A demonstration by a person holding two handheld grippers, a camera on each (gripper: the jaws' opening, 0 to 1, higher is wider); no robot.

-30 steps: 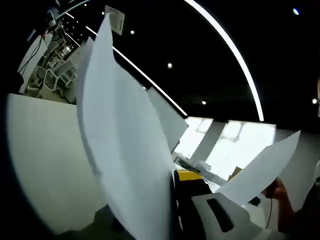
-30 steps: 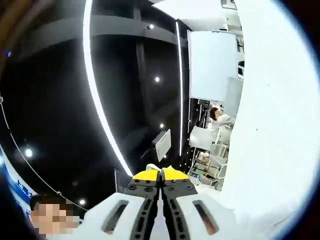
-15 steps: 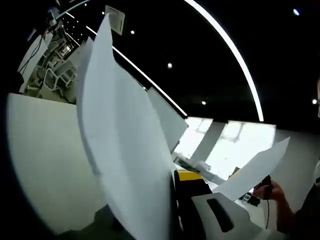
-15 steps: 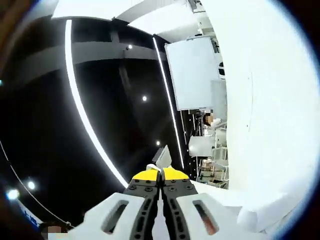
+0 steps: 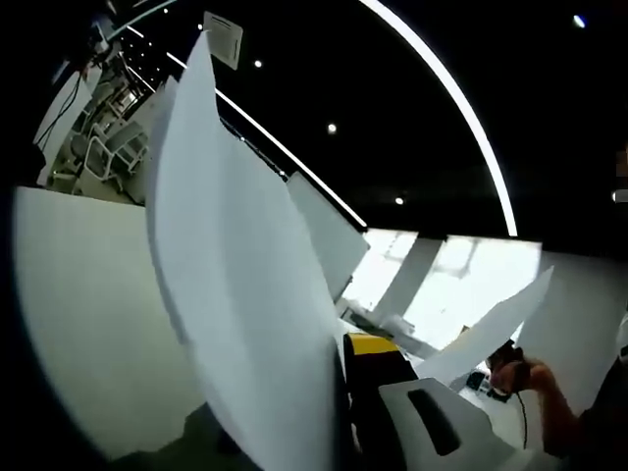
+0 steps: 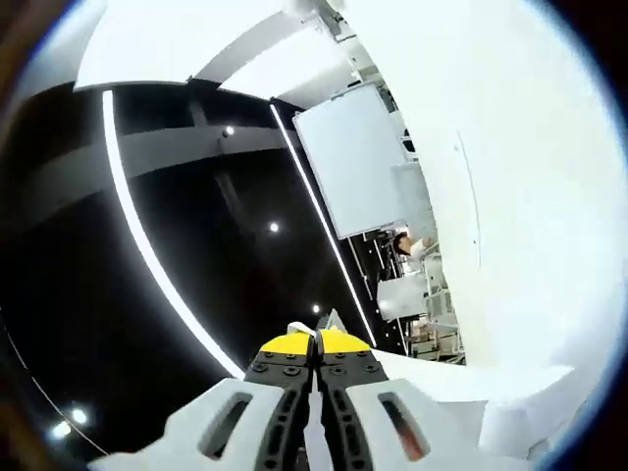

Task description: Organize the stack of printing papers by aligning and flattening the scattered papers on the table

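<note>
A tall curved bundle of white printing papers (image 5: 235, 294) stands up from my left gripper (image 5: 343, 345), which is shut on its lower edge; the paper hides the left jaw. At the right of the left gripper view a single white sheet (image 5: 496, 329) slants upward, with a person's hand (image 5: 520, 375) at its lower end. In the right gripper view my right gripper (image 6: 314, 340) is shut, and a thin white paper edge (image 6: 316, 324) pokes out between its yellow tips. A broad white sheet (image 6: 510, 196) spreads across the right side of that view.
Both views point up at a dark ceiling with long curved light strips (image 5: 461, 98). Office chairs (image 5: 108, 147) show at the upper left of the left gripper view. A white panel (image 6: 358, 162) and a distant person (image 6: 404, 245) appear in the right gripper view.
The single sheet at the right of the left gripper view has turned more edge-on and sunk, its hand shifting left. The right gripper view has tilted. Both grippers stay shut.
</note>
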